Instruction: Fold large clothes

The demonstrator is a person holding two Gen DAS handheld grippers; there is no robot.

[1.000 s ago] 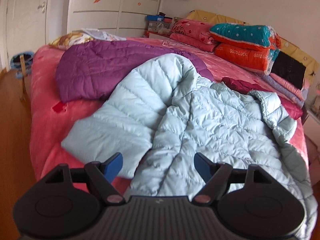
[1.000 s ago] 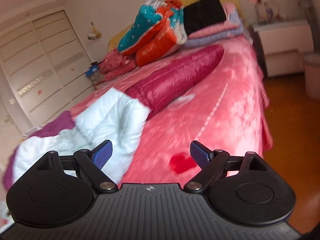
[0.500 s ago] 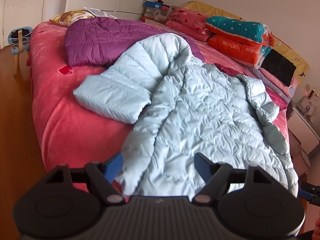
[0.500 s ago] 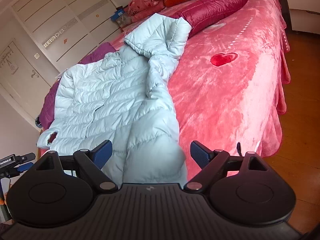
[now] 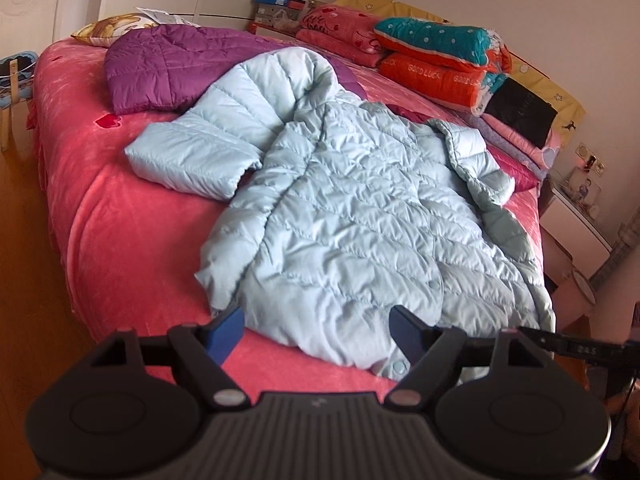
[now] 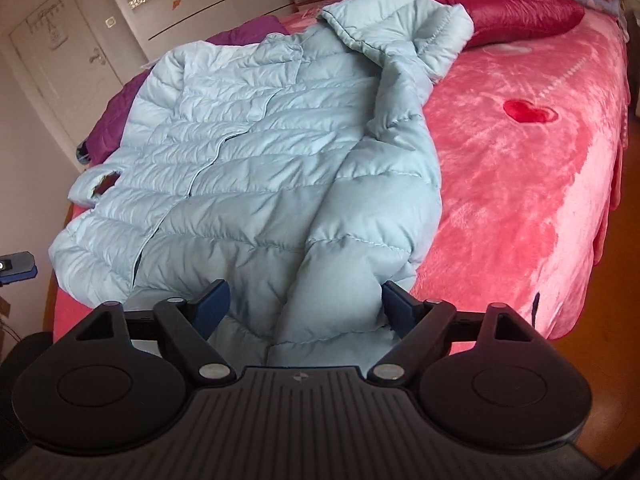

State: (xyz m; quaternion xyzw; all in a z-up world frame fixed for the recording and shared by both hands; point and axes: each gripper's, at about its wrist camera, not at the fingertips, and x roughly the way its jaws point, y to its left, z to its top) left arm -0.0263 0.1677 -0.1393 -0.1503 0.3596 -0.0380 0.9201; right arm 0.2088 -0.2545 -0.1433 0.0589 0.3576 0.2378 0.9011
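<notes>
A pale blue quilted coat point(image 5: 352, 216) is spread front-up across a bed covered by a pink plush blanket point(image 5: 120, 232), its hem hanging at the near edge of the bed. In the left wrist view one sleeve point(image 5: 200, 148) is seen bent out to the left, lying on the blanket and partly over a purple quilted garment point(image 5: 168, 68); the hood end is seen toward the far right, near a dark red padded garment point(image 6: 520, 16) laid across the bed. Stacked bedding in orange and teal point(image 5: 440, 56) is piled by the headboard. The left gripper point(image 5: 316, 330) is held just over the hem with its jaws apart, the blue fingertips point(image 5: 226, 330) set on either side of the hem's lower corner, and nothing is clamped between them. The right gripper point(image 6: 304, 306) is placed at the hem's other end; its jaws have just been closing, and a bunched fold of the coat is seen between the blue pads point(image 6: 212, 304), though a gap is still left on the left side and no firm clamp is shown. In the right wrist view the snap-closed front placket point(image 6: 208, 164) is seen running up the coat's middle, and a red heart point(image 6: 528, 110) is printed on the bare blanket to the right.
</notes>
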